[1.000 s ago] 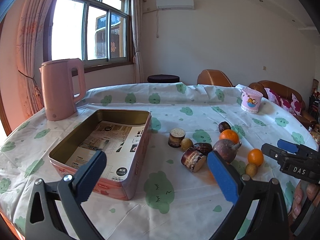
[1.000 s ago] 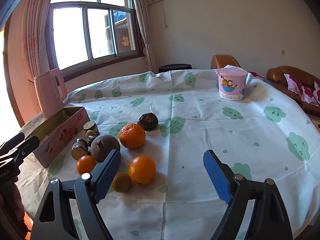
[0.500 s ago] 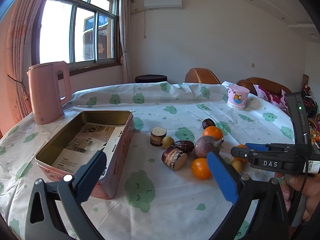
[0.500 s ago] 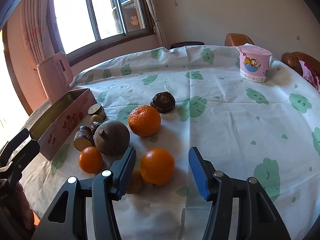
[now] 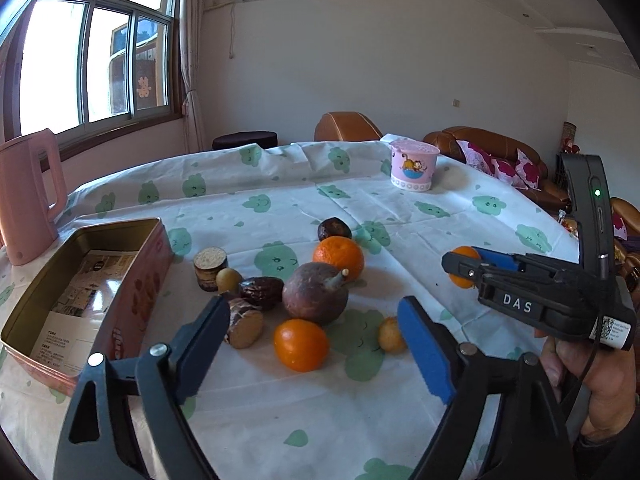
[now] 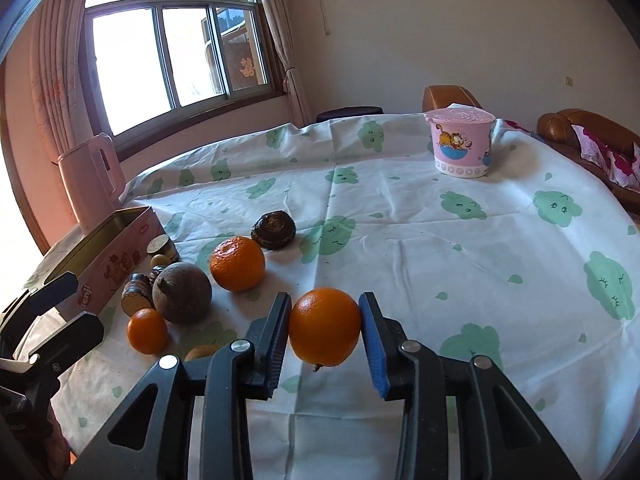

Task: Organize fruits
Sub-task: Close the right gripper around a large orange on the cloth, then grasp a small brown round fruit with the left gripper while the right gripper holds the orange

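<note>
Right gripper (image 6: 325, 342) clamps large orange (image 6: 325, 326), both pads pressed on its sides. Left gripper (image 5: 312, 346) spread, jaws just been narrowing, small orange (image 5: 301, 345) between fingers, untouched. Fruit cluster bunched at 10 o'clock of held orange; open tin (image 5: 48, 280) lies beyond at 9, rim clear. Wide bare tablecloth (image 6: 460, 264) from 12 to 3 o'clock.

Bright window (image 6: 176, 52) glare, sharp, fisheye-warped edges.
</note>
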A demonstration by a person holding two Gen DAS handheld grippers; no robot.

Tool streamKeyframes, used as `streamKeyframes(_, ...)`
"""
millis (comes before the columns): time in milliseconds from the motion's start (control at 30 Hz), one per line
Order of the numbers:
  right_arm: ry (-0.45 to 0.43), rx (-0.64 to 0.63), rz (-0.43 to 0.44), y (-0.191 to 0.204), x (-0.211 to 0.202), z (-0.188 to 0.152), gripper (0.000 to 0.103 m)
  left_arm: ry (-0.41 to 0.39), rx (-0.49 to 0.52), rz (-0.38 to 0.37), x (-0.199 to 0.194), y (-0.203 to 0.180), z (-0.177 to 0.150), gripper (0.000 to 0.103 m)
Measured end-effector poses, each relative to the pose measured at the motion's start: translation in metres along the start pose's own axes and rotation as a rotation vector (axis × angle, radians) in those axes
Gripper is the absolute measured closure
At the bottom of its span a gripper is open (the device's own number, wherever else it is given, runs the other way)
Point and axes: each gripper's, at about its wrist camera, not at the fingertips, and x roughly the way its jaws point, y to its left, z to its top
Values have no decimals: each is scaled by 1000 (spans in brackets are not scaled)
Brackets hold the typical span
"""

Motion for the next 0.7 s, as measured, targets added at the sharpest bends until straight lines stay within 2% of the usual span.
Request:
streamKeyframes(67, 7, 8, -24, -8, 1, -1, 66, 23, 14, -29, 7, -10, 2, 19)
streamKeyframes(133, 15, 19, -12, -13, 3, -2, 66, 55, 32, -53, 16, -19, 4, 27)
streamKeyframes(200, 17, 24, 1, -14, 3, -3, 66, 95, 43, -62, 26, -26, 5, 39)
streamKeyframes(300, 23, 47, 26, -18, 4, -4, 66, 145, 47, -78, 36, -30, 5, 46)
streamKeyframes(367, 24, 48, 30, -18, 4, -4, 66, 149, 51, -91, 38, -33, 5, 46)
streamKeyframes(467, 33, 23, 18, -14, 5, -5, 66, 156, 56, -98, 38, -34, 3, 53)
streamKeyframes(633, 37, 14, 16, -12, 6, -5, 66, 165, 94, -117, 39, -41, 1, 55)
streamKeyframes(700, 40, 16, 20, -11, 6, -5, 66, 180, 100, -117, 41, -42, 0, 62)
